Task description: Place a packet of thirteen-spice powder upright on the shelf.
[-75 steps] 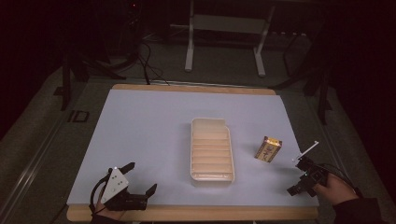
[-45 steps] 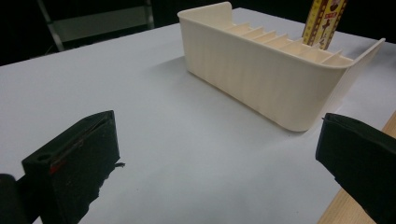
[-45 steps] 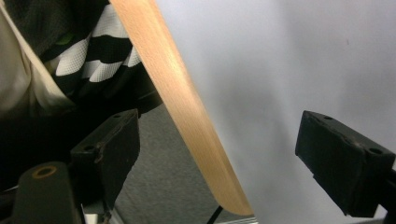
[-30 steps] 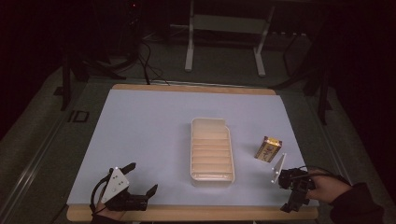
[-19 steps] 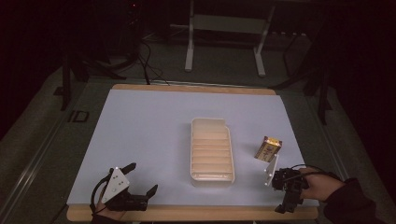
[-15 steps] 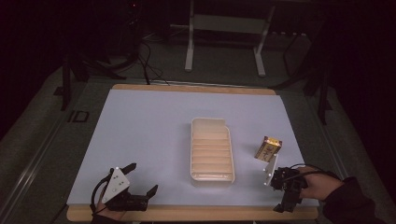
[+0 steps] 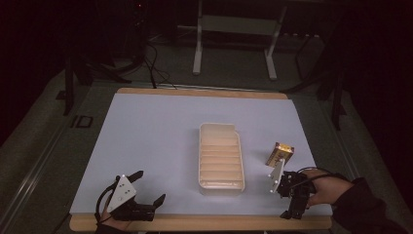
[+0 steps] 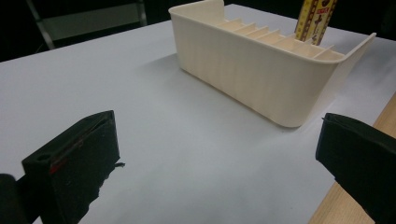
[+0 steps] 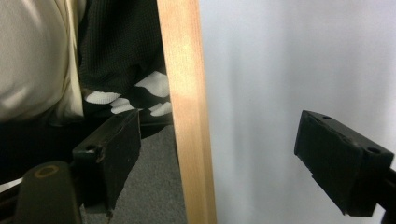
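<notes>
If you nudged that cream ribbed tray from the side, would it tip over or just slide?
Probably slide. The cream ribbed tray looks long, low and flat-bottomed, so tipping seems unlikely. Its thin plastic walls suggest it is light and fairly stiff, and the smooth white table cover should offer little grip.

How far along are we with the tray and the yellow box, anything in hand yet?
Nothing looks done. The slotted cream tray holds nothing, and the yellow box lies on the white mat to its right, apart from it. Nothing is in hand: the left gripper rests open near the front edge, and the right gripper is open, pointing at the table's edge. Any grasp and placing is left.
</notes>
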Demonstrator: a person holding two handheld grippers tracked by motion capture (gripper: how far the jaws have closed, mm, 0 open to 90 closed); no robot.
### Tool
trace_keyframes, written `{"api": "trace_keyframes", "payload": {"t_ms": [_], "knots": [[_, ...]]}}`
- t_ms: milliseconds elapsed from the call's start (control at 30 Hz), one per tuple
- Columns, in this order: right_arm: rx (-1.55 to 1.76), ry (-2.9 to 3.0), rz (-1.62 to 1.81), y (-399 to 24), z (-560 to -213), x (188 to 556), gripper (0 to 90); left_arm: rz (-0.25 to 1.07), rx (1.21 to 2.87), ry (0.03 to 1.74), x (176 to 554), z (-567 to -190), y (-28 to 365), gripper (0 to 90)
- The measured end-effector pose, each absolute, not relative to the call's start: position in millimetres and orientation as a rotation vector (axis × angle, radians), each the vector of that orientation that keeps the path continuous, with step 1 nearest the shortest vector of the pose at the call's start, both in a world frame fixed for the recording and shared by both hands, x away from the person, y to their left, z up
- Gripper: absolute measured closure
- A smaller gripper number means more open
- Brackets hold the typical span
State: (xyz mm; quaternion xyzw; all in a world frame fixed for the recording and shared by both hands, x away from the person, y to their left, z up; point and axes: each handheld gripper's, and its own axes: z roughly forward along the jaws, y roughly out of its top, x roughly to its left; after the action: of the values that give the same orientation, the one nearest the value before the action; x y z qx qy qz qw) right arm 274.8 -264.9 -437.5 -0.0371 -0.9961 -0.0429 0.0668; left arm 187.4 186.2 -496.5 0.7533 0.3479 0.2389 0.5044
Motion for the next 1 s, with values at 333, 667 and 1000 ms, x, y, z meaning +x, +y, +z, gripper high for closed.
{"api": "trace_keyframes", "payload": {"t_ms": [333,667,1000], "knots": [[-0.139,-3.050,-0.158,-259.1,-422.7,281.1,14.1,0.572,1.819,0.835,187.6,-496.7,185.8,0.0],[-0.114,-3.073,-0.200,-262.3,-400.8,292.8,18.0,0.571,1.826,0.831,188.0,-497.0,185.5,0.0],[-0.140,-3.142,-0.229,-267.1,-371.0,313.7,21.5,0.570,1.829,0.830,188.1,-497.2,185.2,0.0]]}}
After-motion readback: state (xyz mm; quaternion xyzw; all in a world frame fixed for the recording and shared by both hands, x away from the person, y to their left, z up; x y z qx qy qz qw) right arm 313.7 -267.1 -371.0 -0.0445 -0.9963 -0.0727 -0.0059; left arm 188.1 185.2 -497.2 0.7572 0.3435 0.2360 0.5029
